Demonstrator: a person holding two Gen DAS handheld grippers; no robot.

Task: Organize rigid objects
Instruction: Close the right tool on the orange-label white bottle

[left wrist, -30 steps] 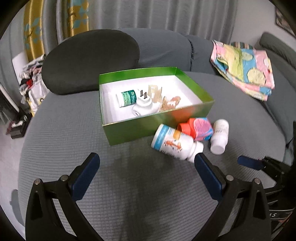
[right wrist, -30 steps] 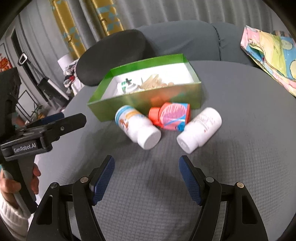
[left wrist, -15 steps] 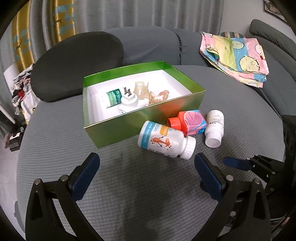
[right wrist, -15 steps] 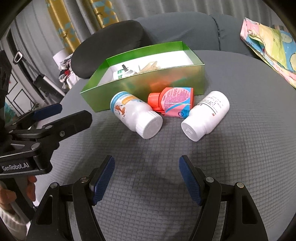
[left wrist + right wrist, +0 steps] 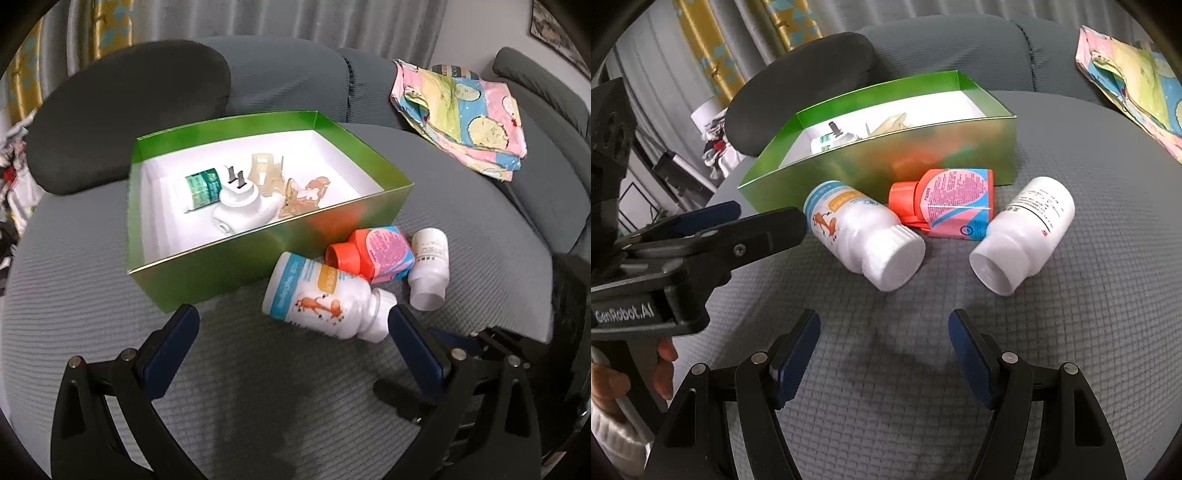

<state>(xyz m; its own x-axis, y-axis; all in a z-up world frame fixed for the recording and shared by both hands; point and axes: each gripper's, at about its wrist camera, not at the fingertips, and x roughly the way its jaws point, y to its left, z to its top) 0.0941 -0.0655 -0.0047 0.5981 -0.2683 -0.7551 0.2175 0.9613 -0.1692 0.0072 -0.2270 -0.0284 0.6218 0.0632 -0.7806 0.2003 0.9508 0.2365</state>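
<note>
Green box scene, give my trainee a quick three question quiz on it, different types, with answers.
1. True or false: the green box already holds a white plug-in unit.
2. How many bottles lie outside the box on the grey cushion?
3. Multiple choice: the orange-capped bottle lies A) inside the box, B) between the two white bottles, C) on the patterned cloth.

Key: 1 true. 2 three: the white bottle with blue label, the orange-capped bottle, the plain white bottle. 3 B.

both grippers (image 5: 293,325) (image 5: 884,330) open, empty, angled down
</note>
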